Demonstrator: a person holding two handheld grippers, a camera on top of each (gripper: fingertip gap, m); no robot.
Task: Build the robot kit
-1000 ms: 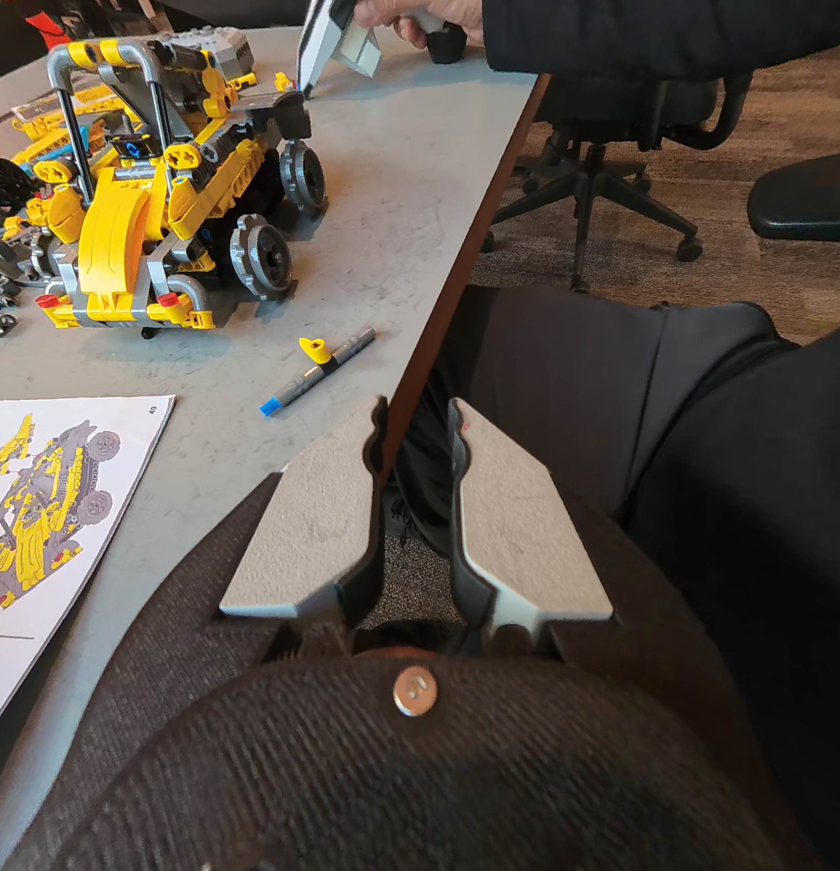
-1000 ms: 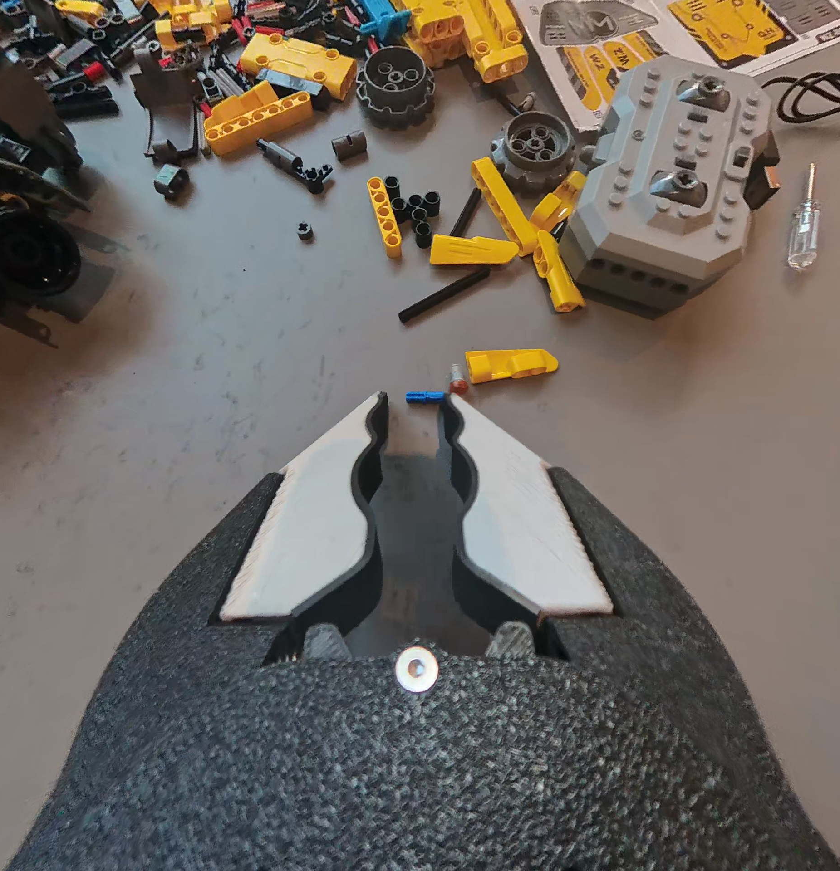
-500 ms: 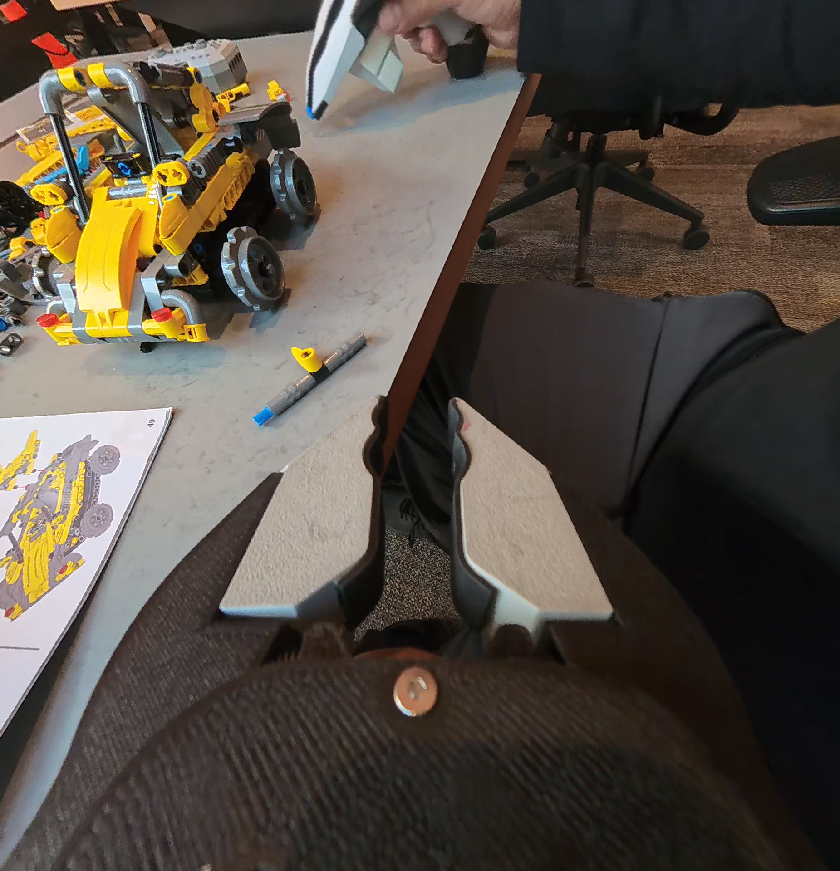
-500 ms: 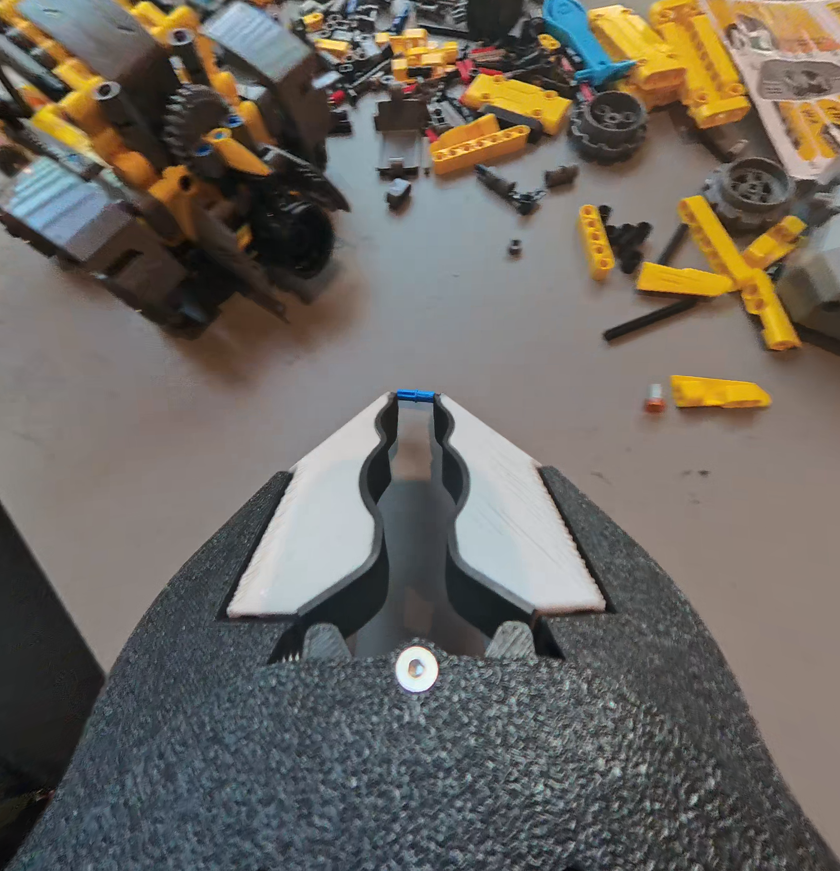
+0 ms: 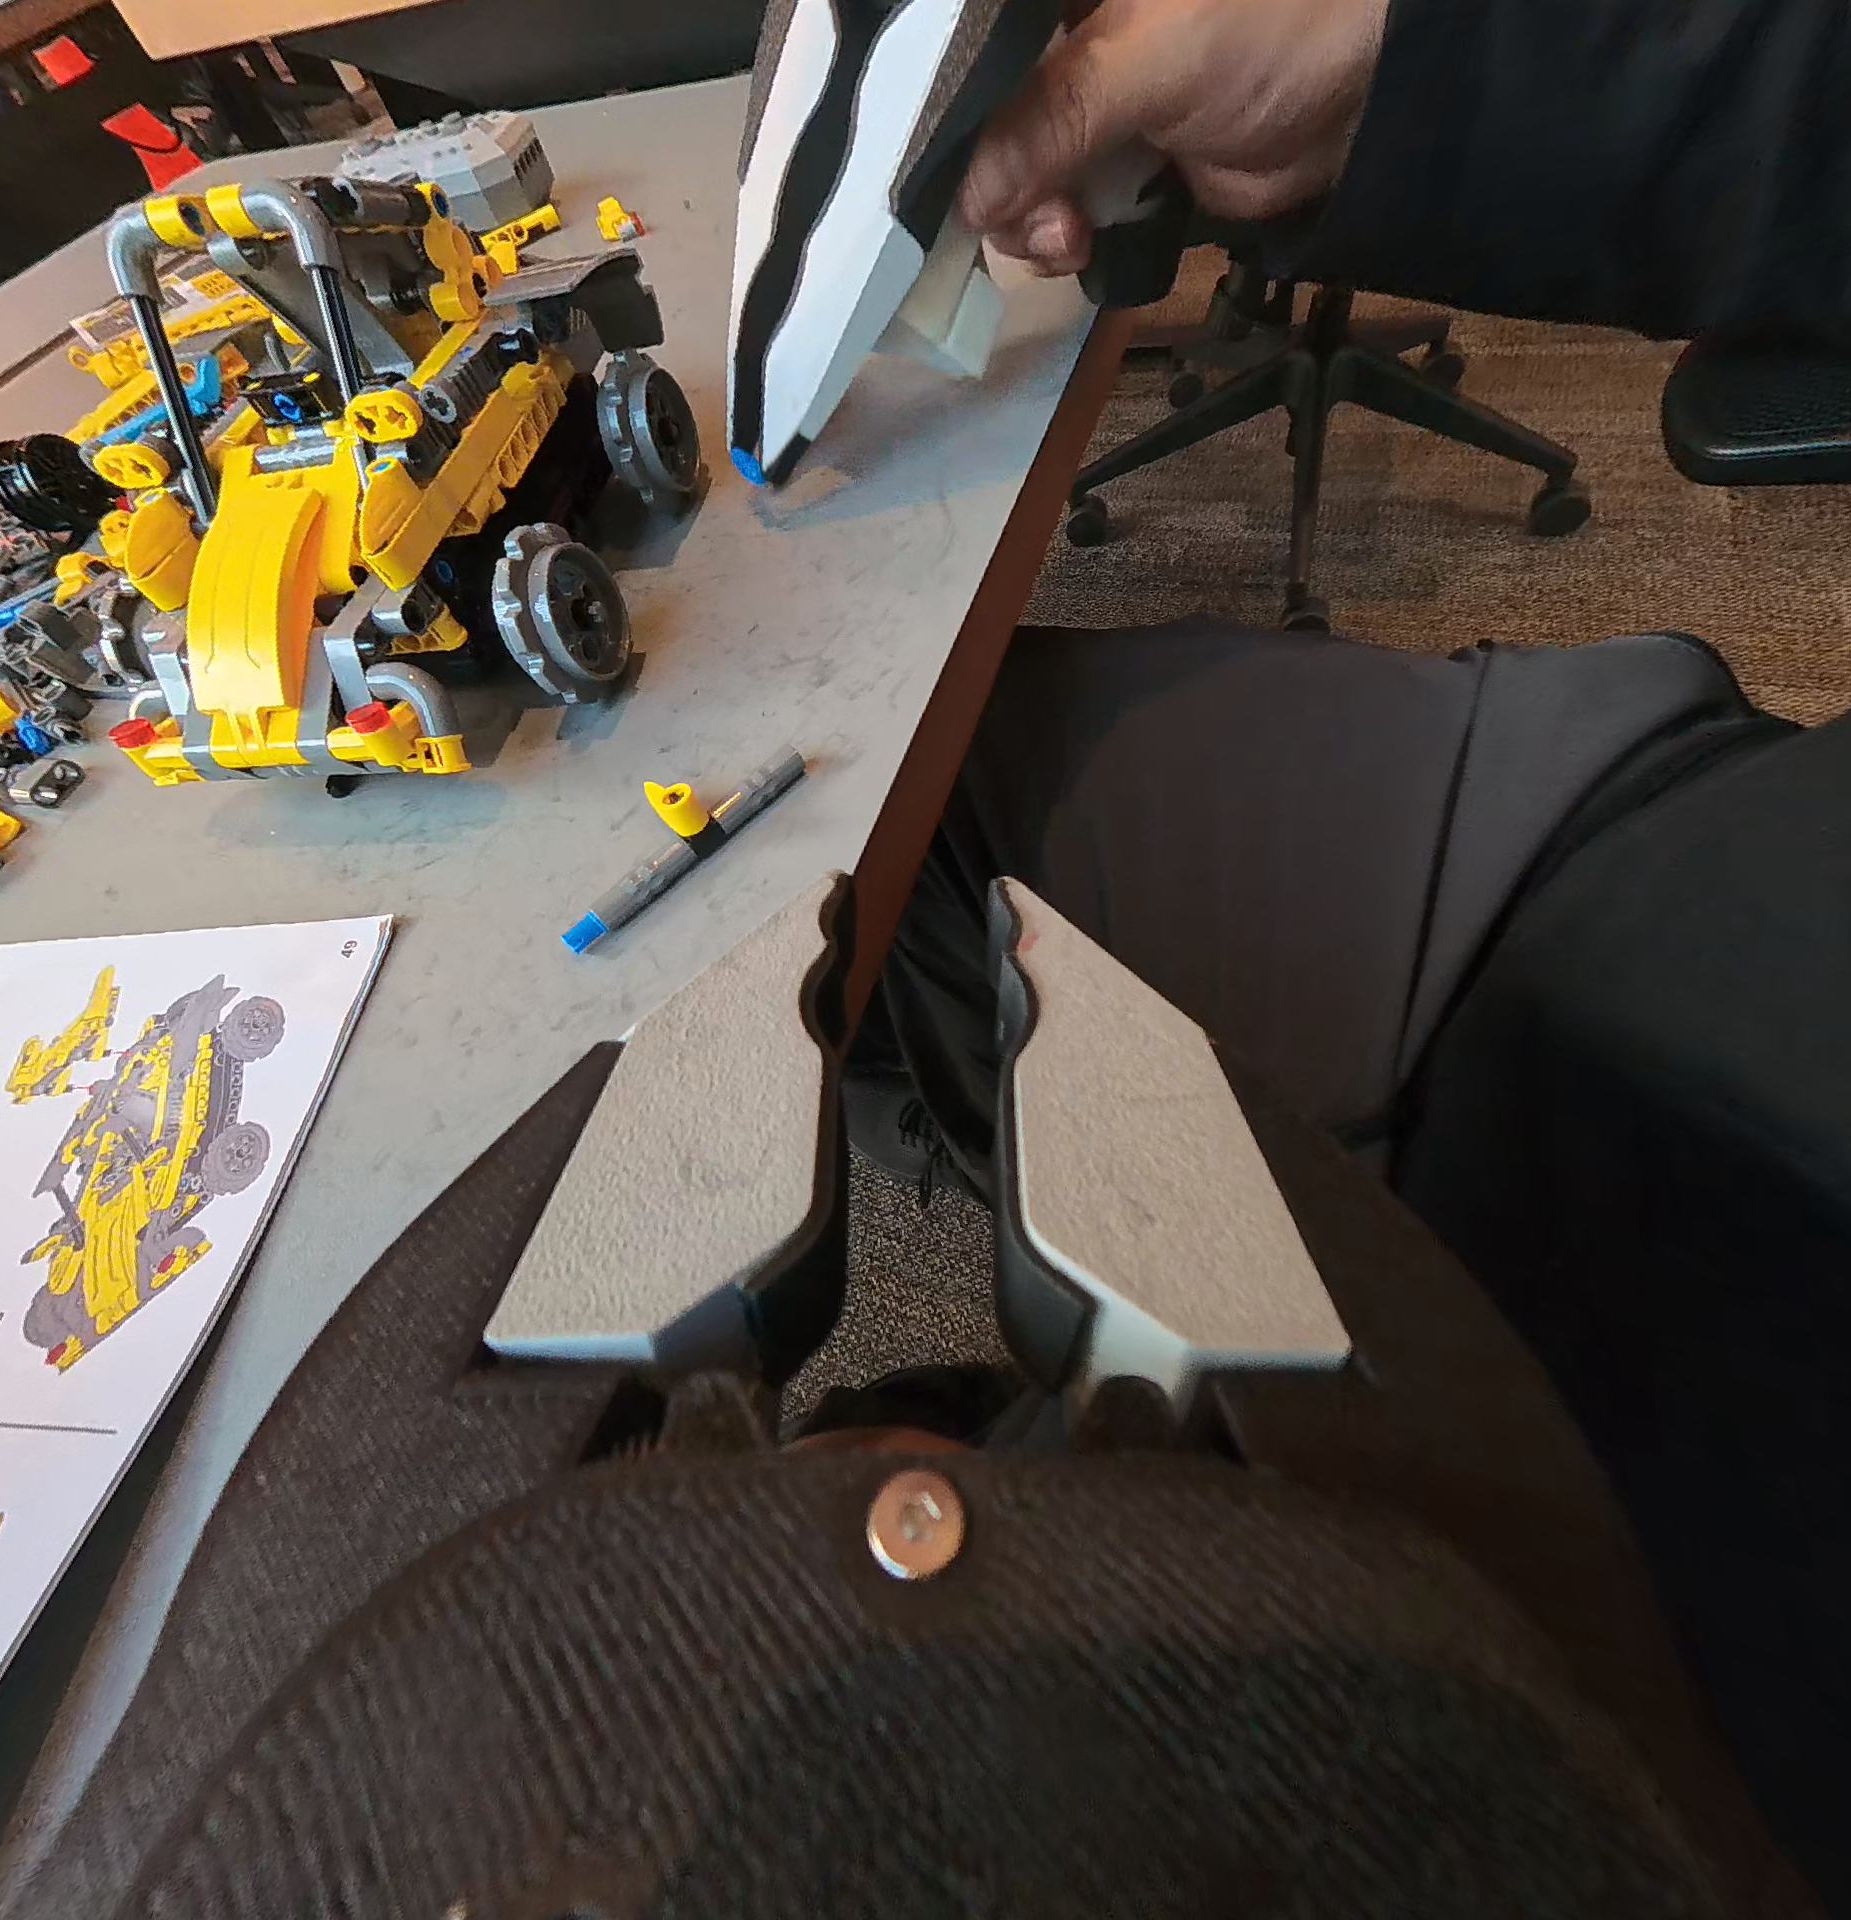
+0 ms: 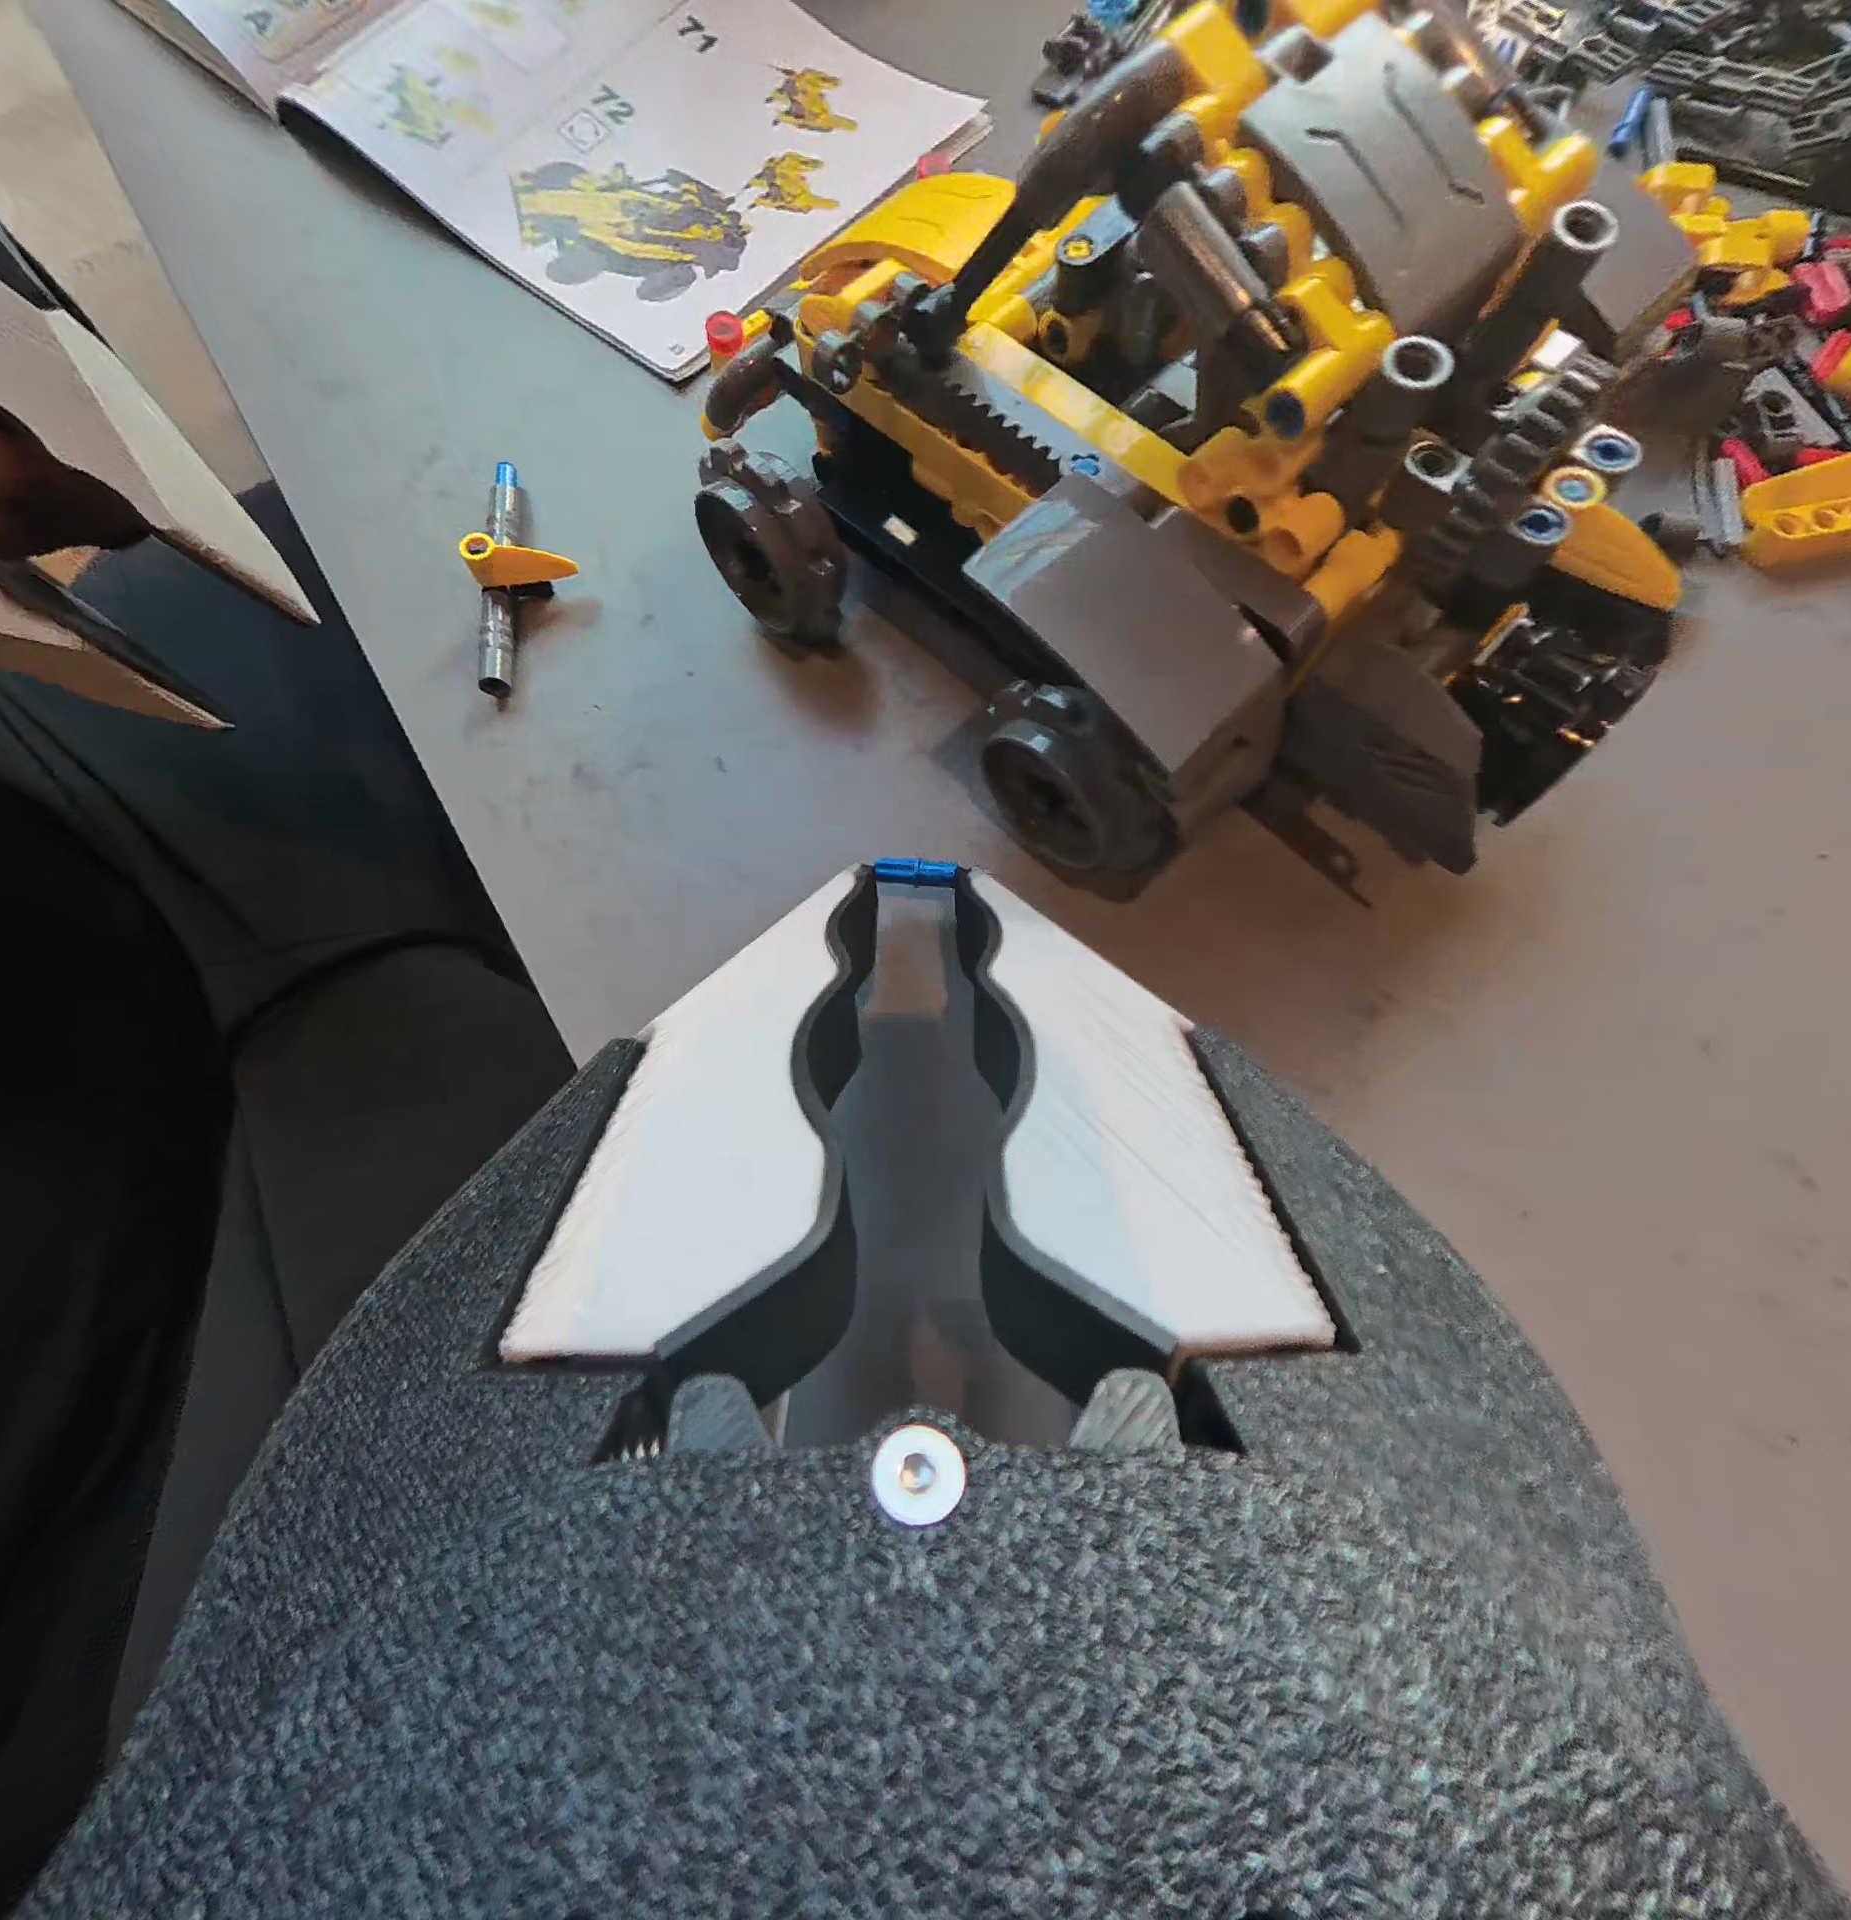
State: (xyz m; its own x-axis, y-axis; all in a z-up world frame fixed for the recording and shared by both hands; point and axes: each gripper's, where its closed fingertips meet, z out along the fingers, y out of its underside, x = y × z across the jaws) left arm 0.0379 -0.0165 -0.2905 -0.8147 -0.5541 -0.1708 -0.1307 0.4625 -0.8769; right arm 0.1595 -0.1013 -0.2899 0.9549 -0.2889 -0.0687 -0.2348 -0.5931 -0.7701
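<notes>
My right gripper (image 6: 916, 878) is shut on a small blue pin (image 6: 913, 871), held crosswise at its fingertips above the grey table (image 6: 1420, 1039). It also shows in the left wrist view (image 5: 760, 468), held by a hand, the blue pin (image 5: 746, 464) at its tip. It hovers close to the rear wheels of a yellow and grey brick vehicle (image 6: 1212, 468), also in the left wrist view (image 5: 360, 499). My left gripper (image 5: 921, 914) is open and empty at the table's near edge, above a person's dark-clothed legs. A grey axle with a yellow piece and blue end (image 5: 682, 847) lies on the table nearby.
An open instruction booklet (image 5: 121, 1143) lies at the left, also in the right wrist view (image 6: 609, 156). Loose brick parts (image 6: 1783, 312) are piled behind the vehicle. The table's brown edge (image 5: 962, 675) runs diagonally. Office chairs (image 5: 1316, 416) stand on the carpet beyond. One gripper's finger ends stand about 15 cm off the other's.
My right gripper closed on the blue pin, lifted it and carried it from the loose parts toward the vehicle's rear and the table edge. The left gripper stayed nearly still.
</notes>
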